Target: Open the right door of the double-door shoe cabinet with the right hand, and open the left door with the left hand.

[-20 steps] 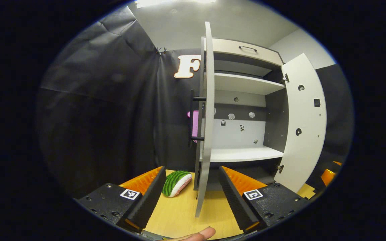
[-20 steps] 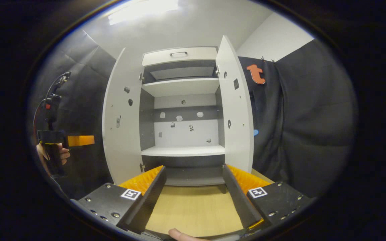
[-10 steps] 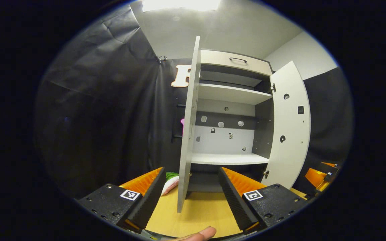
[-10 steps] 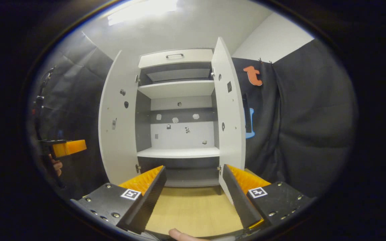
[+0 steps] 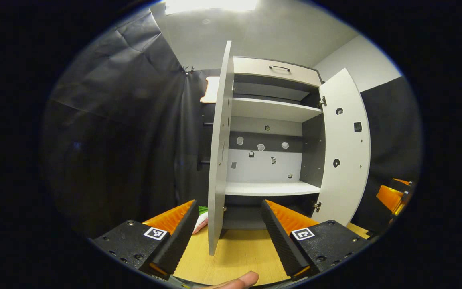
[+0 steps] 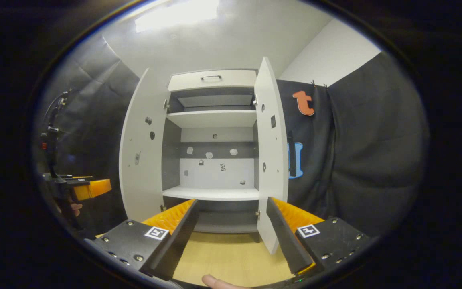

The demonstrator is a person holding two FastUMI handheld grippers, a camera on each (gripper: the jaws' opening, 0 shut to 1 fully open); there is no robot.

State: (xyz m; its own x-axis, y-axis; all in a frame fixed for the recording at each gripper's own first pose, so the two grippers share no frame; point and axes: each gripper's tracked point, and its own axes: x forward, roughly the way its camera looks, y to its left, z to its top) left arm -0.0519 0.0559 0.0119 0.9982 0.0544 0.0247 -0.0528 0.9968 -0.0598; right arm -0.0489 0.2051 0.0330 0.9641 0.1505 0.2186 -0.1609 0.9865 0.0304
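On the wooden tabletop (image 6: 231,253) stands the shoe cabinet (image 6: 213,120), both doors swung wide: left door (image 6: 140,148) and right door (image 6: 271,160) jut forward, baring pale shelves and a drawer (image 6: 213,79) above. In front of the cabinet the right gripper (image 6: 231,233) points at its shelves, fingers apart and holding nothing. The left gripper (image 5: 227,235), fingers likewise spread and empty, straddles the left door's edge without touching.

A white-doored shoe cabinet (image 6: 215,120) with pale shelves and dark grey inner walls stands on a light wood-grain tabletop (image 6: 227,257). A green-striped watermelon slice toy (image 5: 201,216) lies beside it
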